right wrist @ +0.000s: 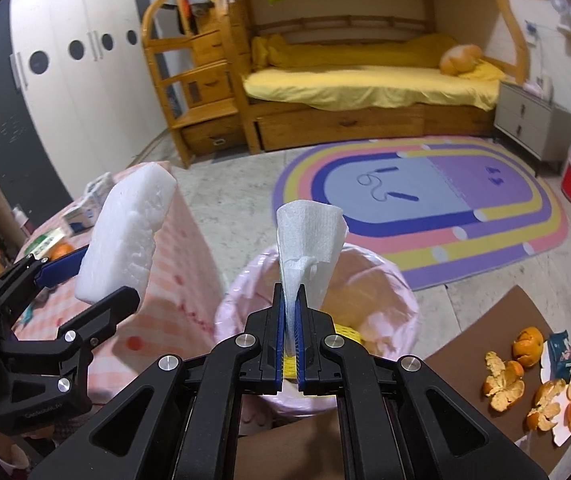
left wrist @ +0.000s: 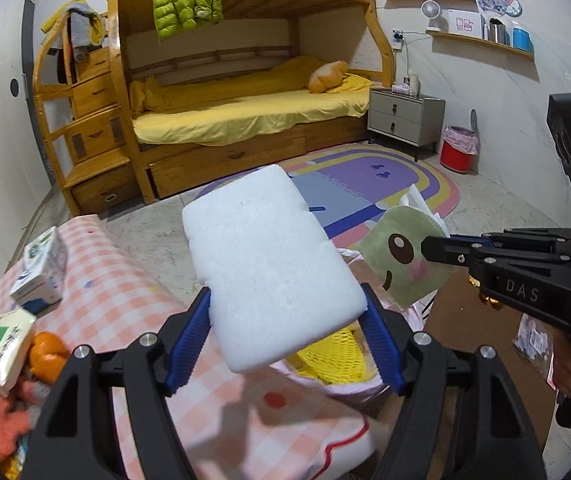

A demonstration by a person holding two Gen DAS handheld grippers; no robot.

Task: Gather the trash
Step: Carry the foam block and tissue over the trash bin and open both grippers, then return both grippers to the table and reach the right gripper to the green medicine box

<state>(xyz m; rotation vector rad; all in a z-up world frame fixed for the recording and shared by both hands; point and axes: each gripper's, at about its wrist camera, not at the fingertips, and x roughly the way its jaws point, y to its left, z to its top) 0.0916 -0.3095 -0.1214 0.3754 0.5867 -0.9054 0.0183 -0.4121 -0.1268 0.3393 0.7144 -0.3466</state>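
Foam block (left wrist: 269,268), the biggest piece, sits clamped across its near end in your left tool (left wrist: 285,344), long axis running away toward 12 o'clock. The pink-lined bin (right wrist: 245,292) lies at 4 o'clock and lower from that tool, so it needs a shift right. Your right tool (right wrist: 290,316) is nearer: it hangs directly over the bin mouth, shut tight on a white tissue (right wrist: 309,236) that stands up toward 12 o'clock.
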